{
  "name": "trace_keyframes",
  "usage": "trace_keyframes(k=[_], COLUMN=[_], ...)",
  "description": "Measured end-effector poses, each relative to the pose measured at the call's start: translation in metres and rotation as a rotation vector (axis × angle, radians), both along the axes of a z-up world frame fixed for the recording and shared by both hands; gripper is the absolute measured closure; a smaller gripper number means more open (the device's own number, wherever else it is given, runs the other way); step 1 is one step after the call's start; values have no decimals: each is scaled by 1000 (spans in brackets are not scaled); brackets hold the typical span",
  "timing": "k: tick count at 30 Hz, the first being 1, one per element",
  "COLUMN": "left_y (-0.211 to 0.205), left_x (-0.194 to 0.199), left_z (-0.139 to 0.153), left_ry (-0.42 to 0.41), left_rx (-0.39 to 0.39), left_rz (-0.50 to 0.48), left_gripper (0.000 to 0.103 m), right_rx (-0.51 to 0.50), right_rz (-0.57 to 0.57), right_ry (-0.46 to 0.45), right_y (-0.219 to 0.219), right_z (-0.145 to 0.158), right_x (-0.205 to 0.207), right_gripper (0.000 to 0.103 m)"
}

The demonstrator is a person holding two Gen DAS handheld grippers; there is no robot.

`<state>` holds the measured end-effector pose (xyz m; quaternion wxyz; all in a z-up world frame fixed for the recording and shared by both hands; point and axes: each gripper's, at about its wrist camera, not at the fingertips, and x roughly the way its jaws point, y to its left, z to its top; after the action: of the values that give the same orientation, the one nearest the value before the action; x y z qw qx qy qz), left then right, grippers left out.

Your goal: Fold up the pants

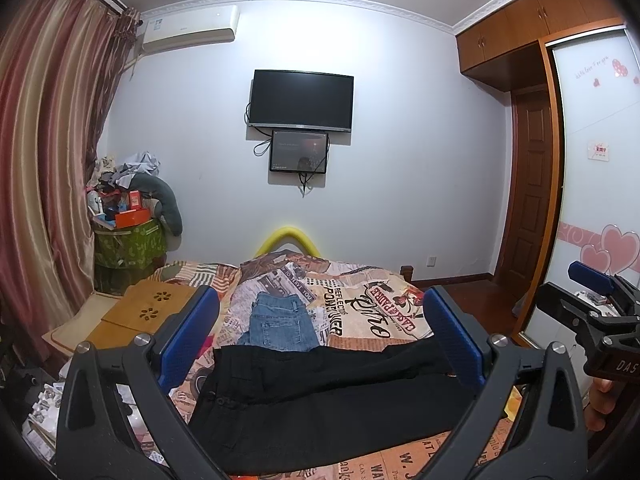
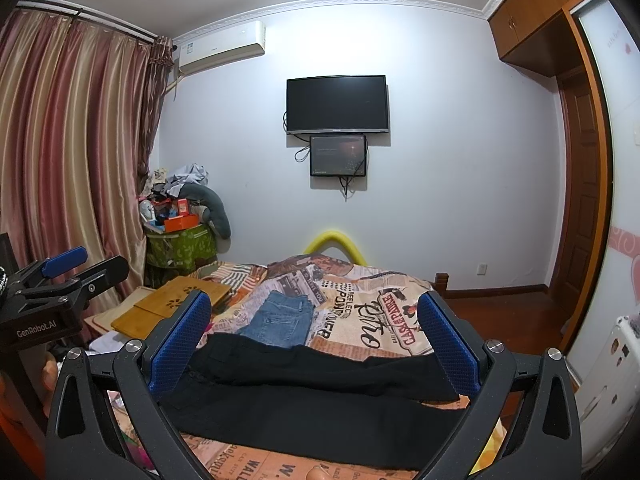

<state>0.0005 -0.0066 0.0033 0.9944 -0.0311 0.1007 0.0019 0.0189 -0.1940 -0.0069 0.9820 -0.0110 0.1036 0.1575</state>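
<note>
We hold the left gripper [image 1: 320,332] and right gripper [image 2: 314,336] side by side with jaws spread wide and empty above the bed's [image 1: 372,312] near edge, where the black pants [image 1: 320,404] lie flat crosswise below both, folded jeans [image 1: 280,326] just beyond.

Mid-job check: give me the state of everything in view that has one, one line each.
left gripper: open, nothing between the fingers
right gripper: open, holding nothing
black pants: laid out flat on the bed, not yet folded
denim garment: folded, lying beyond the black pants
TV: screen dark
small screen: lit
wardrobe cupboards: doors shut
</note>
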Motion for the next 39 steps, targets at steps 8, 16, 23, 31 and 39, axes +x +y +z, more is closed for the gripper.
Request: trace_keyframes(k=[8, 16, 23, 31, 39], left_y=[-1, -3, -3, -2, -2], left_x=[1, 3, 3, 2, 4], left_z=[0, 0, 0, 0, -2], left_ry=[1, -2, -2, -2, 2], left_rx=[-3, -6, -7, -7, -11], left_rz=[0, 1, -1, -1, -1], left_gripper=[0, 0, 0, 0, 0], right_rx=[0, 0, -3, -1, -2], right_rz=[3, 3, 4, 5, 3], right_ry=[0, 1, 3, 5, 7], right_y=[0, 0, 2, 2, 3], right_z=[0, -2, -2, -1, -2], right_x=[1, -1, 2, 3, 3], right_gripper=[0, 0, 0, 0, 0])
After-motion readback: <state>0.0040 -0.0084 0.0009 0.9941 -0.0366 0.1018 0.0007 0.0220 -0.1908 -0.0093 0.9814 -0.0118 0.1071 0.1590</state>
